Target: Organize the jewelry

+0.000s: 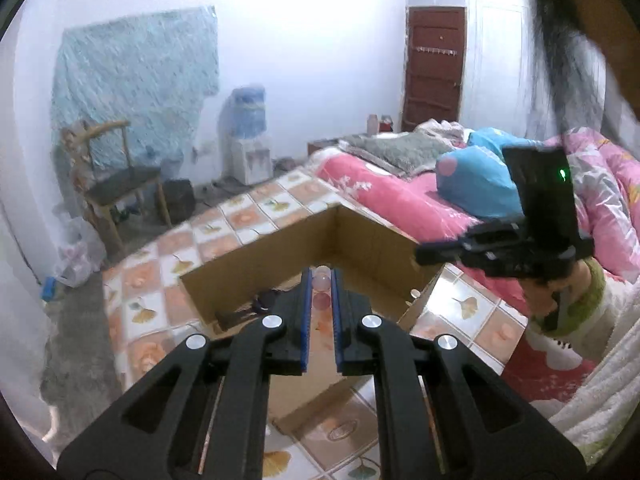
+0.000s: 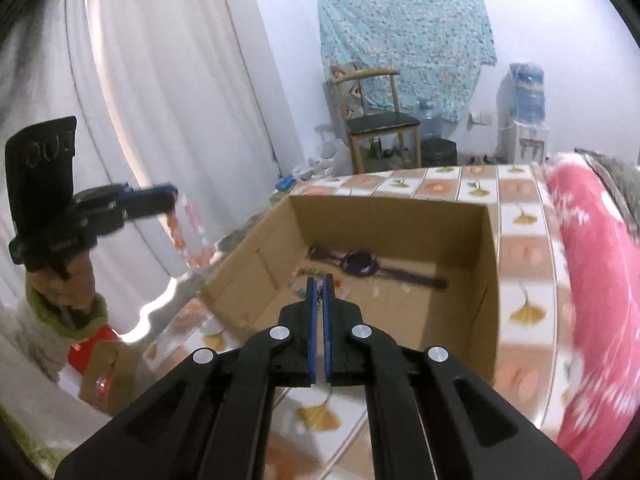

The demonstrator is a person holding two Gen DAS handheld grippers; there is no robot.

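Note:
My left gripper [image 1: 322, 274] is shut on a bracelet of pale pink beads [image 1: 322, 300]. In the right wrist view the left gripper [image 2: 172, 196] is up at the left, and the bead bracelet [image 2: 188, 236] dangles from it, blurred. My right gripper [image 2: 320, 280] is shut, with a tiny dark piece of jewelry [image 2: 320, 295] pinched at its tips; what it is I cannot tell. Both hang above an open cardboard box [image 2: 380, 216]. A watch with a purple dial [image 2: 360, 262] and small colourful bits lie on the box floor. The right gripper [image 1: 420, 254] shows over the box's right corner.
The box [image 1: 372, 240] stands on a surface with a tile-pattern cover [image 1: 240, 216]. A bed with a pink quilt [image 1: 400, 196] borders it on the right. A chair [image 2: 376, 120], a water dispenser [image 1: 248, 140] and a white curtain [image 2: 160, 80] stand beyond. A small carton [image 2: 104, 376] sits low left.

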